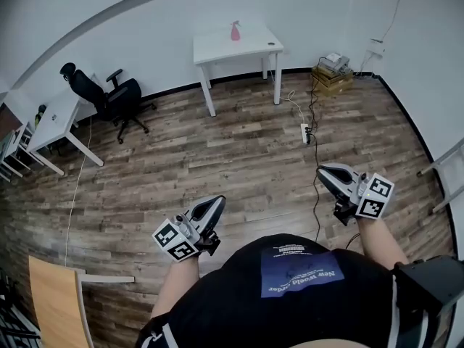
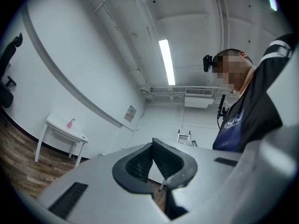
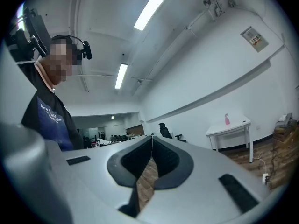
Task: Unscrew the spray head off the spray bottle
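A pink spray bottle (image 1: 235, 31) stands on a white table (image 1: 217, 48) against the far wall, well away from me. The same spray bottle (image 2: 70, 123) shows small at the left in the left gripper view, and the spray bottle (image 3: 227, 119) sits on the table (image 3: 238, 126) at the right in the right gripper view. My left gripper (image 1: 217, 204) is low at the centre left, shut with nothing in it. My right gripper (image 1: 324, 172) is at the right, also shut and empty. Both are held in front of my body over the wooden floor.
A black office chair (image 1: 109, 96) and a white desk (image 1: 54, 125) stand at the left. A cable and power strip (image 1: 306, 133) lie on the floor right of centre. Cardboard boxes (image 1: 332, 75) sit by the right wall. A wooden chair back (image 1: 54, 296) is near my left.
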Action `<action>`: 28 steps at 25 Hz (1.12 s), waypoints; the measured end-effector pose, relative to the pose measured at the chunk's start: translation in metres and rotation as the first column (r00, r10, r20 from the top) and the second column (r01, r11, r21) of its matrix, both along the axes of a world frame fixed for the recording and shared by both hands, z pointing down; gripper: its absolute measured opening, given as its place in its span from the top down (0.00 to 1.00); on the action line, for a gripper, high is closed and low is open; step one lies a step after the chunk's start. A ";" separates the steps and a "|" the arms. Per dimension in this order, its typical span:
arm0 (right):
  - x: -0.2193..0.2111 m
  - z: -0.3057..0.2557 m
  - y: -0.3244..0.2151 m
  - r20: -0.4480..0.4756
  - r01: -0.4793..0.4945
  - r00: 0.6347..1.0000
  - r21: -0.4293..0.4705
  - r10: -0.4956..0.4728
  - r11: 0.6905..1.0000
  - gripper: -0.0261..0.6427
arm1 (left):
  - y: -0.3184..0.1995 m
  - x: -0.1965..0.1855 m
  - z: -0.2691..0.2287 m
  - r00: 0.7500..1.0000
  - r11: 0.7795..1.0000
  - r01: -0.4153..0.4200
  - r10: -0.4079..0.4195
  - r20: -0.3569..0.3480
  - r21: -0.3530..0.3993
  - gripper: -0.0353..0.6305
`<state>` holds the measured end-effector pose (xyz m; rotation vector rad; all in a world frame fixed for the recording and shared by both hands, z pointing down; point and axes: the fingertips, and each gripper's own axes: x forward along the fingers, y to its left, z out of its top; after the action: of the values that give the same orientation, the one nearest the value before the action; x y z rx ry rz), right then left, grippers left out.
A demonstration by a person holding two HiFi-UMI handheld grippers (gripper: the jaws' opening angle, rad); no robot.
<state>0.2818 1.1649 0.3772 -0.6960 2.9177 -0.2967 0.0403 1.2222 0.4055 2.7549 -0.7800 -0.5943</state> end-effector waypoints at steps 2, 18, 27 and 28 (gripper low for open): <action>-0.005 0.002 -0.015 -0.001 0.007 1.000 -0.010 -0.007 1.000 0.97 | -0.013 -0.007 0.005 1.000 1.000 0.013 -0.013 -0.009 -0.011 0.94; 0.043 -0.006 -0.217 0.039 0.154 0.987 0.017 -0.155 0.988 0.97 | -0.181 0.053 -0.012 0.986 0.986 0.166 -0.166 0.029 -0.003 0.94; 0.088 -0.002 -0.310 -0.004 0.171 0.985 0.036 -0.171 0.985 0.97 | -0.278 0.106 -0.012 0.986 0.986 0.165 -0.164 0.032 -0.035 0.94; 0.091 0.000 -0.317 -0.004 0.165 0.986 0.033 -0.165 0.986 0.97 | -0.286 0.110 -0.010 0.988 0.988 0.153 -0.152 0.042 -0.036 0.94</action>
<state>0.3725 0.8474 0.3770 -0.4497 2.9790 -0.2634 0.1506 0.9364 0.3953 2.6955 -1.0075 -0.5483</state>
